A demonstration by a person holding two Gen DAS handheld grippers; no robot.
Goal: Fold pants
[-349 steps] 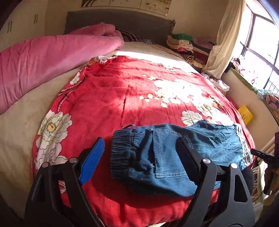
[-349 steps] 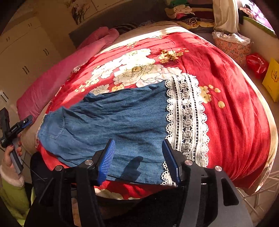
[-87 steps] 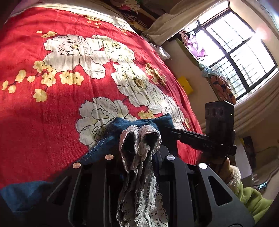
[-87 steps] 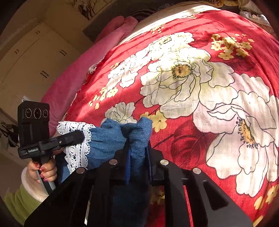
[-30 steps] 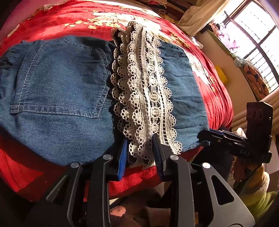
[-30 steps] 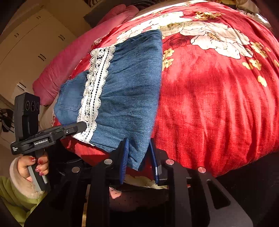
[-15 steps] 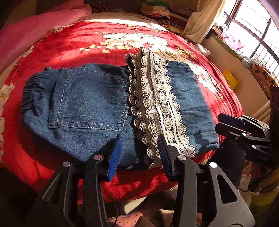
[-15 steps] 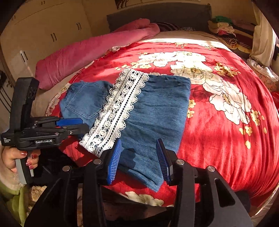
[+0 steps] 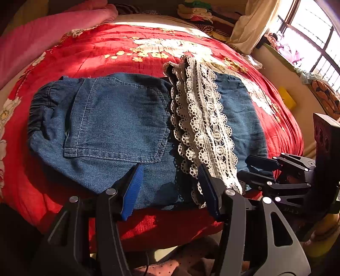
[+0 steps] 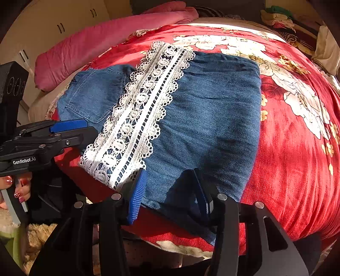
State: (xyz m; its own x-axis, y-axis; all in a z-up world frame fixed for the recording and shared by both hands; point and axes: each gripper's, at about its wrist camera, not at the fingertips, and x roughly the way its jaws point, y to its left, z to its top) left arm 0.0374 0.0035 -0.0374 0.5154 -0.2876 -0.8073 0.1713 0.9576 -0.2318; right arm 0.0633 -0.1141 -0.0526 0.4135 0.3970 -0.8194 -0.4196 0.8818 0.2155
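Observation:
The blue denim pants (image 9: 119, 118) lie folded once on the red flowered bedspread (image 9: 119, 53), the leg end with its white lace hem (image 9: 204, 123) laid across the middle. They also show in the right wrist view (image 10: 208, 118), with the lace band (image 10: 140, 114) on the left. My left gripper (image 9: 170, 186) is open and empty at the near edge of the pants. My right gripper (image 10: 170, 186) is open and empty over the near denim edge. Each gripper appears in the other's view, the right one (image 9: 265, 169) and the left one (image 10: 70, 127).
A pink quilt (image 9: 42, 36) lies along the bed's left side. Stacked clothes (image 9: 197, 12) sit at the head. A curtain (image 9: 252, 23) and a window (image 9: 314, 29) are on the right. A yellow bag (image 9: 286, 99) lies beside the bed. Wardrobe doors (image 10: 70, 19) stand at the left.
Both grippers let go of the pants, opened wider and drew back a little toward the bed's near edge. The folded pants lie still.

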